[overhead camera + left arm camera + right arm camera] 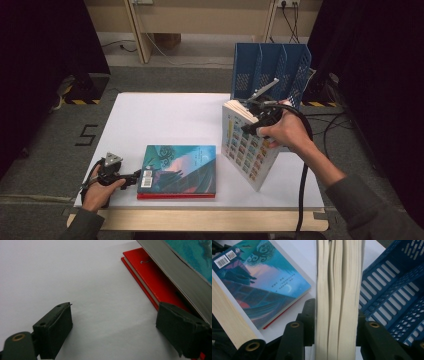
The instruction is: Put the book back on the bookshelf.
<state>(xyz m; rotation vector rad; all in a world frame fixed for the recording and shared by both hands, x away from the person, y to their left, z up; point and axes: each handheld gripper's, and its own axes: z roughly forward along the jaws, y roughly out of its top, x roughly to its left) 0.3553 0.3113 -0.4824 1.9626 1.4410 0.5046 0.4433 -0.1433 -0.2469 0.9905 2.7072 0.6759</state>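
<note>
A thick book with a grid of small coloured pictures on its cover stands tilted on its lower edge at the right of the white table. My right gripper is shut on its top edge; in the right gripper view the cream page block sits between both jaws of that gripper. A teal-covered book lies flat on a red book near the front edge. My left gripper rests at their left side, open, with one jaw beside the red book.
A blue slotted file rack stands at the table's back right, just behind the tilted book, and shows close by in the right gripper view. A wooden strip runs along the table's front. Cables trail on the floor at the right.
</note>
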